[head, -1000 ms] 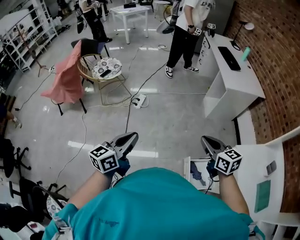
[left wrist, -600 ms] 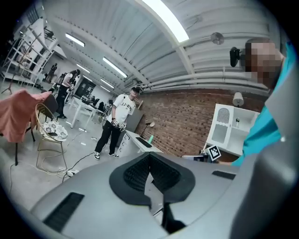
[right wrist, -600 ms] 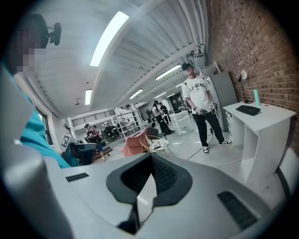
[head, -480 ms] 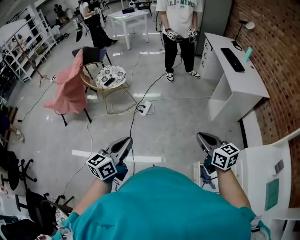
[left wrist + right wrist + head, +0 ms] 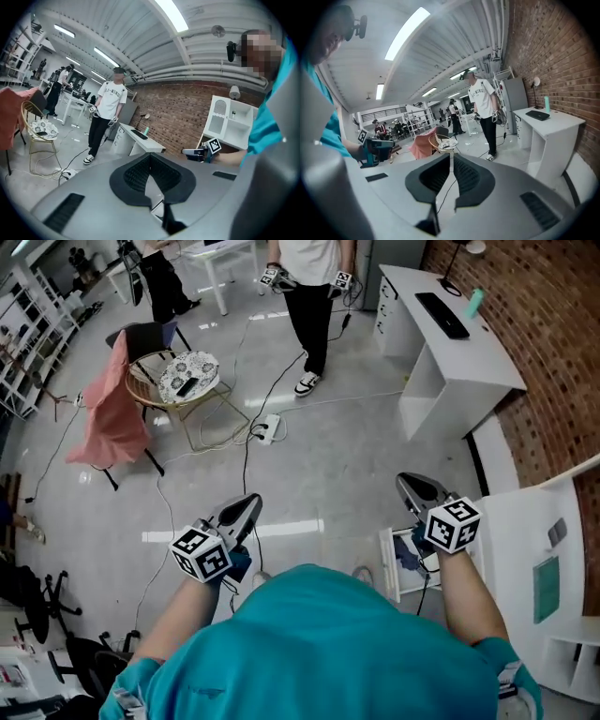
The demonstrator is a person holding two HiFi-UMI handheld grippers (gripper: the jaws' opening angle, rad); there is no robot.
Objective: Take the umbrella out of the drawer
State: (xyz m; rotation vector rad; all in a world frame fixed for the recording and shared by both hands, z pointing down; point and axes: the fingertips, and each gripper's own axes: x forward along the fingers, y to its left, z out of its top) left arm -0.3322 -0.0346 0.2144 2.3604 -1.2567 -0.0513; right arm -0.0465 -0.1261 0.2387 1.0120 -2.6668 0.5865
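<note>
A low white drawer [image 5: 386, 564] stands pulled out of the white cabinet [image 5: 511, 549] at the right. A dark blue umbrella [image 5: 406, 555] lies in it, partly hidden by my right wrist. My right gripper [image 5: 409, 486] hovers above and just beyond the drawer. Its jaws are starting to open, showing only a thin slit in the right gripper view [image 5: 451, 157], with nothing between them. My left gripper [image 5: 247, 505] hangs over bare floor well left of the drawer. It is shut and empty, with its tips touching [image 5: 150, 157].
A person [image 5: 309, 287] holding grippers stands ahead near a white desk [image 5: 450, 357] by the brick wall. A wicker chair [image 5: 183, 381], a chair draped in pink cloth [image 5: 108, 418], a power strip [image 5: 265, 430] and trailing cables occupy the floor to the left.
Both grippers have shifted a little across the floor and sunk slightly. More of the open drawer and cabinet now shows under my right hand. The standing person has come nearer the desk.
</note>
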